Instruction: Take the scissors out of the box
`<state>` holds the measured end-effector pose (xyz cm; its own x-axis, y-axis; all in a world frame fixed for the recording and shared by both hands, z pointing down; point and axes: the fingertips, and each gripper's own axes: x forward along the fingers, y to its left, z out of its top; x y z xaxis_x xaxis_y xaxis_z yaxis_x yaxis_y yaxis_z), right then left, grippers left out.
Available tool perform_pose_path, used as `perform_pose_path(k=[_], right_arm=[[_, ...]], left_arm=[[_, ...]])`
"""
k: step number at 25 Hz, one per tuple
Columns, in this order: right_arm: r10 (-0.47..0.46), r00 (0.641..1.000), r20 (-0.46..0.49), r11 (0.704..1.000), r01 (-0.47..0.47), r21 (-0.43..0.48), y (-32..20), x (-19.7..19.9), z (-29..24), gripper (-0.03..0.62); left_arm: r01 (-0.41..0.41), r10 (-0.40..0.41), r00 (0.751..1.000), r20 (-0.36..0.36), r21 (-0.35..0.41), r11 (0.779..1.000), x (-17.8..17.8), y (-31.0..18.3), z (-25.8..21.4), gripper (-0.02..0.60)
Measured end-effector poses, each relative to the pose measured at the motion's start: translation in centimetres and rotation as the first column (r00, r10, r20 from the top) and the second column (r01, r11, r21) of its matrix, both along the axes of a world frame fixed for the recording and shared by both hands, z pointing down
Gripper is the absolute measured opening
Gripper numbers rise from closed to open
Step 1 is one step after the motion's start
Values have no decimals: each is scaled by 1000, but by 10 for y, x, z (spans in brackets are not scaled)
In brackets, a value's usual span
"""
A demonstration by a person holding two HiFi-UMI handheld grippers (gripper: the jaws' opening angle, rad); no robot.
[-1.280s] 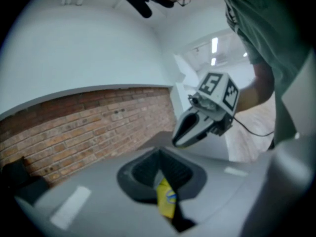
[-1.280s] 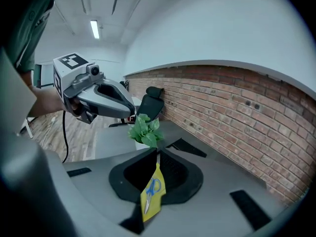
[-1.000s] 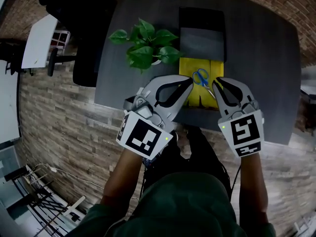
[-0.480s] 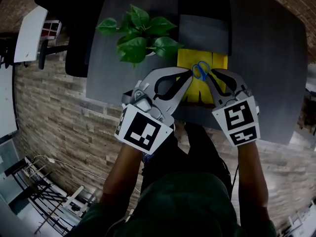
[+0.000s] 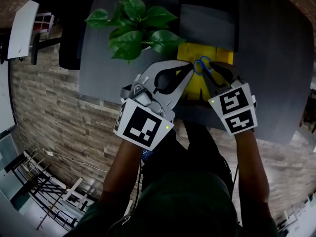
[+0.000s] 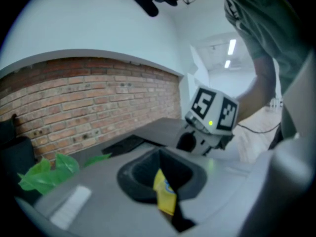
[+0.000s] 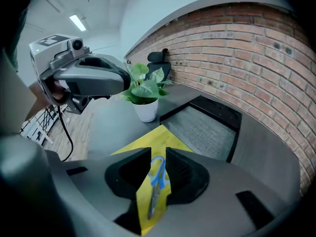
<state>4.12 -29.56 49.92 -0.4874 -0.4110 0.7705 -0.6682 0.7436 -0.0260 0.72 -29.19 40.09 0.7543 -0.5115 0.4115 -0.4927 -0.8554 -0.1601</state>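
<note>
Blue-handled scissors (image 5: 201,66) lie flat on an open yellow box (image 5: 220,56) on the grey table. My right gripper (image 5: 213,72) points steeply down just above them. Its jaws are opening, and in the right gripper view the scissors (image 7: 156,181) show in the gap of the right gripper (image 7: 158,154), untouched by the pads. My left gripper (image 5: 189,69) hovers at the box's left edge, shut and empty. In the left gripper view a strip of the yellow box (image 6: 165,199) shows below the closed tips of the left gripper (image 6: 158,154).
A potted green plant (image 5: 133,26) stands left of the box, close to my left gripper. A dark flat tray (image 5: 207,19) lies just behind the box. The table's front edge (image 5: 148,107) is under my wrists. A black chair (image 5: 74,33) stands at the far left.
Both grippers have come down and forward toward the yellow box. The right gripper's tips now stand over the scissors and its jaws have parted.
</note>
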Motion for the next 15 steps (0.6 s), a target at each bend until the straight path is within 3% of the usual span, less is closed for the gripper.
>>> perform_pose_path(k=[15], right_arm=[[-1, 997, -75, 992, -9, -128, -6, -3, 61, 103]], left_arm=[[0, 0, 1000, -4, -60, 998, 4, -8, 39, 0]])
